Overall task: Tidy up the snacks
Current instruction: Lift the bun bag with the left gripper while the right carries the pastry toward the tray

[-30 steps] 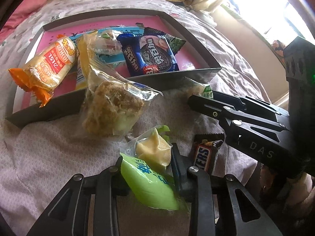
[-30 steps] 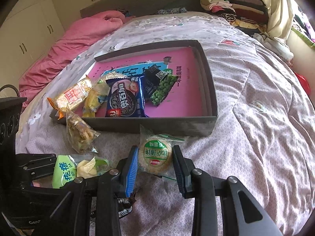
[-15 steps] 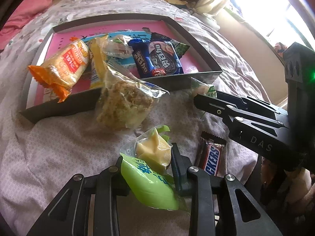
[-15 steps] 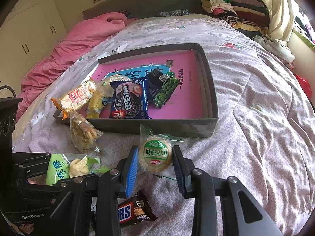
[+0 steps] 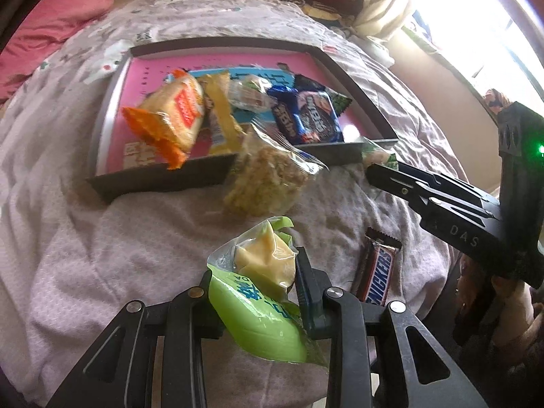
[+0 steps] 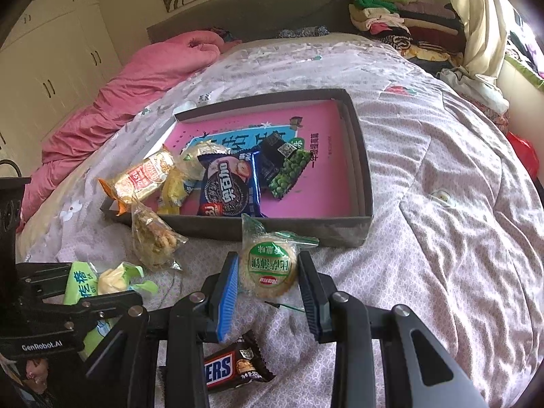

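While both grippers carry snacks, the tray (image 6: pixel 360 156) lies ahead of the fingers. Left gripper (image 5: pixel 258 292) clasps the green packet (image 5: pixel 261 319); right gripper (image 6: pixel 268 278), nearer, clasps the round biscuit (image 6: pixel 268 265).

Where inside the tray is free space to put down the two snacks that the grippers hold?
The tray is bare on its right half: pink floor between the green pea packet and the right wall, and along the far wall. The left near corner is crowded: orange-ended cake, yellow packet, blue cookie pack.
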A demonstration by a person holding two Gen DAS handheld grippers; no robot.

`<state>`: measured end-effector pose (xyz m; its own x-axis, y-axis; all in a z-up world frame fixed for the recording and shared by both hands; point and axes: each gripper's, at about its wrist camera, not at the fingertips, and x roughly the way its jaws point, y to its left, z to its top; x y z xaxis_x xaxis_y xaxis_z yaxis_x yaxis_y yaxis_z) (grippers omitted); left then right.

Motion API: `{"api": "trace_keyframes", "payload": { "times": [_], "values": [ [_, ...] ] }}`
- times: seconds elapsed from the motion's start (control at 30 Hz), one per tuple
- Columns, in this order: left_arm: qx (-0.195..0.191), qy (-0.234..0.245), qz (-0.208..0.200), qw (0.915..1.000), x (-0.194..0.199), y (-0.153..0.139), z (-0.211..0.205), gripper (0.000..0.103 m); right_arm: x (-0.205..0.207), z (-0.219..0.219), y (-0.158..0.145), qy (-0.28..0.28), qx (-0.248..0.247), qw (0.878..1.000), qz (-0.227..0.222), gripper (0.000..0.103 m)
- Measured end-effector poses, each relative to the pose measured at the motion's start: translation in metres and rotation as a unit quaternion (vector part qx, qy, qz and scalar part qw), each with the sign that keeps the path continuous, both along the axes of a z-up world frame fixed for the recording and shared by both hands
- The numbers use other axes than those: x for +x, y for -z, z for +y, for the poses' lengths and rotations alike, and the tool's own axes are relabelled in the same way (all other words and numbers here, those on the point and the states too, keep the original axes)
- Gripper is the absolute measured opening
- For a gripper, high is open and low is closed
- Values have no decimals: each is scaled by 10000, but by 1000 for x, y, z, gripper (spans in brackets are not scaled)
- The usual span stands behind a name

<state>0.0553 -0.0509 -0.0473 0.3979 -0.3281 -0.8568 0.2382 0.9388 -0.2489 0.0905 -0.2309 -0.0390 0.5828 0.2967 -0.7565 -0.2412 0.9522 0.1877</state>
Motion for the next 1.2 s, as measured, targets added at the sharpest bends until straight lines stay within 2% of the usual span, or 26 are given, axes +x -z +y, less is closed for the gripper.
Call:
{"api": "trace_keyframes", "payload": {
  "times": [0.47, 0.77, 1.2],
  "values": [
    [114, -414, -400, 9983, -3, -28, 29, 32, -9, 8, -18, -229, 83, 9987, -448, 35],
    [224, -645, -683, 9953, -2, -42, 42, 33, -9, 3, -22, -134, 108, 9984, -536, 35],
    [154, -1047, -874, 9905, 14, -50, 66, 33, -9, -6, -30, 53, 147, 9973, -722, 35]
  ]
}}
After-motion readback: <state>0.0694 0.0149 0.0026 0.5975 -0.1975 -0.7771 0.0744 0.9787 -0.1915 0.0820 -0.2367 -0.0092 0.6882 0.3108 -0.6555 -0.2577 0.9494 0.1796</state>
